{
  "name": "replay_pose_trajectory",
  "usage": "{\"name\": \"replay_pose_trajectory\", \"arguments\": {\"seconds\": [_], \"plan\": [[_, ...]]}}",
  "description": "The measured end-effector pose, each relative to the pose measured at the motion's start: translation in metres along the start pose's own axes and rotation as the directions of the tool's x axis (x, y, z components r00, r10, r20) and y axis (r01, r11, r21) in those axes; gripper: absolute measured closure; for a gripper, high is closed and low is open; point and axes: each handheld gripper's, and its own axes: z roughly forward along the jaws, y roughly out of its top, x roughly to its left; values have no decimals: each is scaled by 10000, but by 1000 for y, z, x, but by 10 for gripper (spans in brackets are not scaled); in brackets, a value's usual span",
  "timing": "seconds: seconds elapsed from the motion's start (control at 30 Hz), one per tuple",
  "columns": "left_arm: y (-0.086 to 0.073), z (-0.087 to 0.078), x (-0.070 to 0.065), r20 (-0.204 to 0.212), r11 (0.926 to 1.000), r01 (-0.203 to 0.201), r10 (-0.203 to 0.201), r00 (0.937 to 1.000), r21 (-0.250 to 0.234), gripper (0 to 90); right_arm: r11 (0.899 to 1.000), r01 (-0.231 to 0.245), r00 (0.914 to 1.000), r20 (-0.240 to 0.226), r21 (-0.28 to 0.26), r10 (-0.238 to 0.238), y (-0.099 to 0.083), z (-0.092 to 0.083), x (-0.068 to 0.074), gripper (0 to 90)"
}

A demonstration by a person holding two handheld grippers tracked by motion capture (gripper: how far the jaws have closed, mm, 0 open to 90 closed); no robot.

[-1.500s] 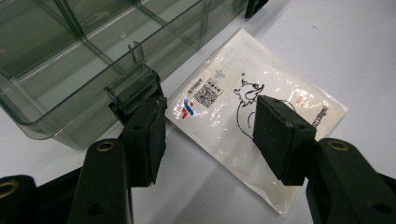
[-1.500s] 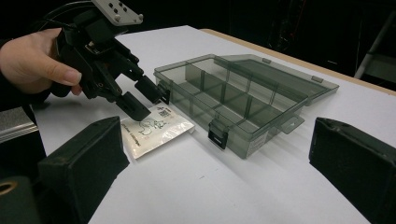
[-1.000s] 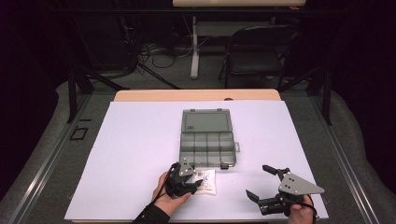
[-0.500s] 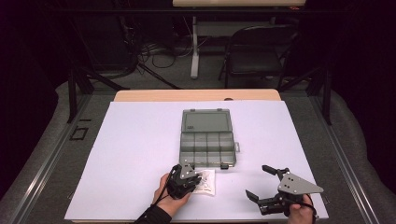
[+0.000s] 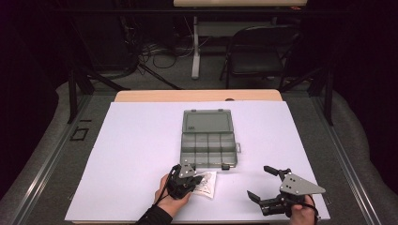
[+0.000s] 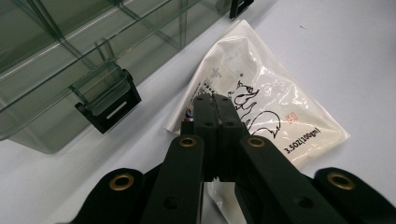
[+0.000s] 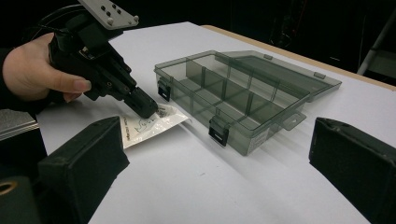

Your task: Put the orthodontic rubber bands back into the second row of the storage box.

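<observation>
A small clear plastic bag (image 5: 208,184) with a squirrel print lies flat on the white table, just in front of an open grey compartment box (image 5: 209,150). My left gripper (image 5: 195,178) points down at the bag's near-left edge. In the left gripper view its jaws have just been closing and now meet at the tips (image 6: 213,97), pinching the edge of the bag (image 6: 275,112). The right gripper view shows the same tip (image 7: 148,109) on the bag (image 7: 154,125) beside the box (image 7: 233,93). My right gripper (image 5: 259,182) rests open near the front right, nothing between its jaws (image 7: 219,163).
The box's lid (image 5: 207,121) lies folded back flat behind its divided tray; two black latches (image 6: 109,105) face me. A wooden table edge (image 5: 197,95) runs behind the white sheet. A chair (image 5: 256,51) and cables stand beyond on the dark floor.
The left gripper's jaws have closed onto the bag's edge. Both hands stayed in place, and the bag and box have not shifted.
</observation>
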Motion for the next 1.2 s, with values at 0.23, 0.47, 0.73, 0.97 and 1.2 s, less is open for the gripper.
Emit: {"name": "replay_pose_trajectory", "arguments": {"seconds": [0.23, 0.47, 0.73, 0.97, 1.2], "plan": [[3, -10, 2, 2, 9996, 75, -75, 10000, -272, 900, 10000, 0, 10000, 16, -21, 1, 0, -1, 0, 29], [7, -28, 6, -126, 9971, 149, -159, 9998, -749, 900, 9996, -28, 9999, 113, -275, 31, 0, 1, 1, 29], [8, -45, 12, -236, 9917, 379, -411, 9989, -1231, 900, 10000, -20, 10000, 64, -14, 20, 0, -1, 0, 29], [9, -53, 18, -322, 9876, 511, -565, 9979, -1482, 900, 9999, -36, 10000, 8, -135, 36, 0, 0, 0, 29], [11, -59, 22, -470, 9839, 505, -594, 9971, -1713, 900, 9999, -34, 10000, -9, -107, 34, 0, 0, 0, 29]]}}
